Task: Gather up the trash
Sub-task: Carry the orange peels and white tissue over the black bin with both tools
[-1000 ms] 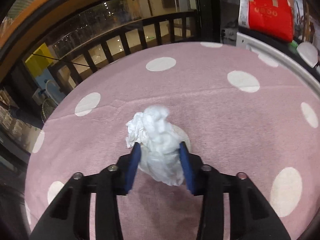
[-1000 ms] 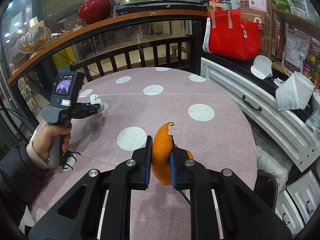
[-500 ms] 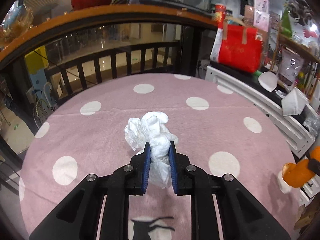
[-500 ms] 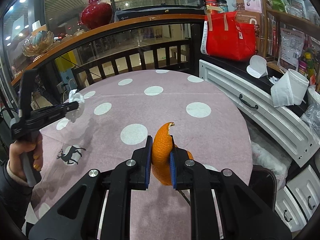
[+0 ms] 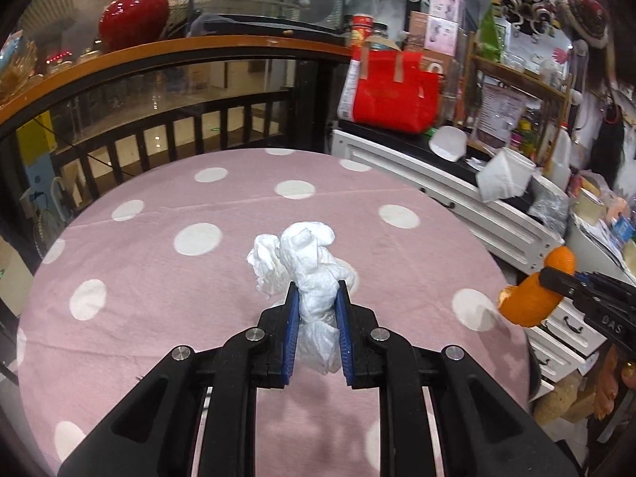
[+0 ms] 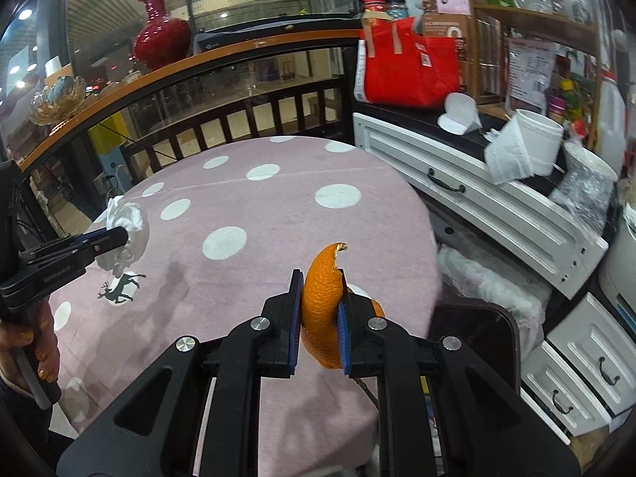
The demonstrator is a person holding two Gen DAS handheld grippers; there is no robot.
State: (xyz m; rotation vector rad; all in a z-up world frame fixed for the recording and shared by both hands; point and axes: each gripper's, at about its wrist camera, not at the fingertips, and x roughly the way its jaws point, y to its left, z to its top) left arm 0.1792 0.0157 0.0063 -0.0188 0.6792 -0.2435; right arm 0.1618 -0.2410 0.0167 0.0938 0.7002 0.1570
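Left gripper (image 5: 317, 332): jaws just closed, now clamped on crumpled tissue (image 5: 308, 266), which has come up clear of the pink dotted tablecloth (image 5: 198, 286).
Right gripper (image 6: 318, 324): pinched on orange peel (image 6: 322, 302), unchanged.
Meaning: both scraps look ready to bin.
Tissue: white, wadded, sticking out past the pads.
Dark bin (image 6: 473, 332): lower right of right gripper.

Left hand-held gripper (image 5: 317, 332) has closed onto the crumpled tissue (image 5: 308, 266), lifted it off the tabletop (image 5: 397, 262), and swung rightward.
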